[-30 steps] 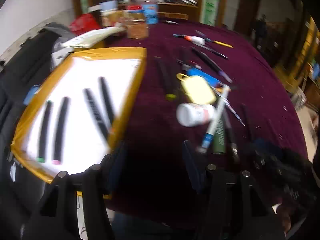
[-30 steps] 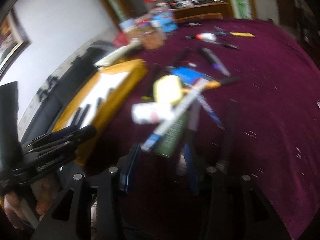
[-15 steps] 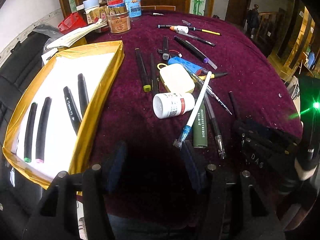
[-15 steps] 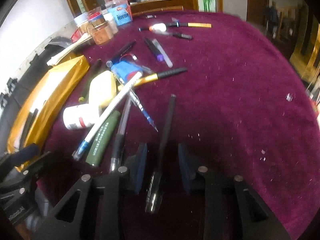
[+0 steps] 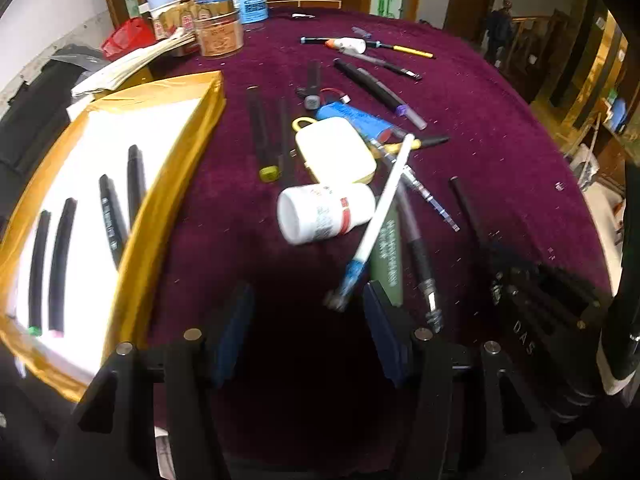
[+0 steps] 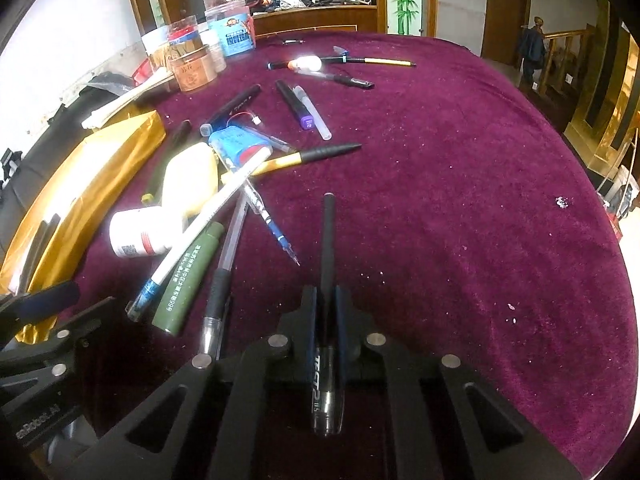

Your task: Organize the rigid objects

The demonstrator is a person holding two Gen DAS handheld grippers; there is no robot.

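Observation:
My right gripper (image 6: 326, 300) is shut on a black pen (image 6: 328, 240) that lies on the maroon tablecloth (image 6: 460, 184) and points away from me. My left gripper (image 5: 306, 304) is open and empty above the cloth, just short of a white bottle (image 5: 324, 212) and a white pen (image 5: 380, 208). A gold-rimmed white tray (image 5: 176, 160) at the left holds several black pens (image 5: 112, 216). A pile of pens, a cream case (image 5: 336, 148), a blue battery pack (image 5: 352, 118) and a green tube (image 5: 388, 256) lies in the middle.
Jars and tins (image 5: 218, 32) and a stack of papers (image 5: 132, 66) stand at the far left of the table. More pens (image 5: 372, 46) lie at the far side. The right gripper's body (image 5: 552, 312) shows at the lower right of the left wrist view. The table edge curves away at the right.
My right gripper has closed on the black pen that lay between its open fingers. My left gripper has shifted slightly closer to the pile and stays open.

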